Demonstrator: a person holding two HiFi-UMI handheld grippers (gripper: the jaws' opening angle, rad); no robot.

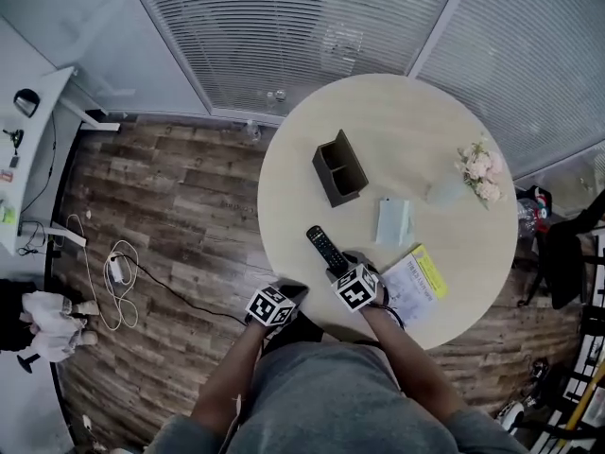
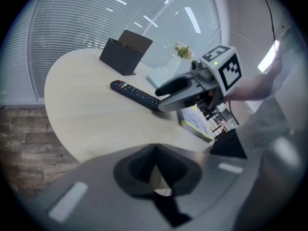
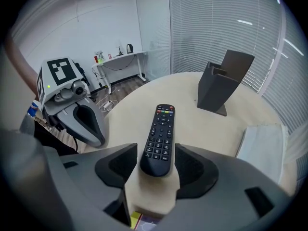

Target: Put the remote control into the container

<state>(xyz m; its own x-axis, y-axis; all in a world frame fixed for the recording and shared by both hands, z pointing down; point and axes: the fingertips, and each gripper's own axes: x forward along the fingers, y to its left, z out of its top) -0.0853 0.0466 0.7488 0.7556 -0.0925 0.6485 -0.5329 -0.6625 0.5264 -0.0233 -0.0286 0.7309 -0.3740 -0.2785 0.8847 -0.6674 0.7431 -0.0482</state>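
A black remote control (image 1: pixel 321 246) (image 2: pixel 137 94) (image 3: pixel 160 134) lies flat on the round beige table (image 1: pixel 416 112), near its front edge. My right gripper (image 1: pixel 338 269) (image 3: pixel 156 165) points down at it and stands open. The remote's near end lies between the pads, with a thin gap on each side. The dark open-topped container (image 1: pixel 338 170) (image 2: pixel 124 52) (image 3: pixel 222 88) stands upright further back, past the remote's far end. My left gripper (image 1: pixel 293 291) (image 2: pixel 154 170) is shut with nothing in it, at the table's front edge to the left of the right gripper.
A pale blue packet (image 1: pixel 393 221) lies right of the remote. A booklet with a yellow edge (image 1: pixel 416 282) sits by my right hand. White flowers (image 1: pixel 480 170) stand at the table's right. Cables (image 1: pixel 118 272) lie on the wood floor at left.
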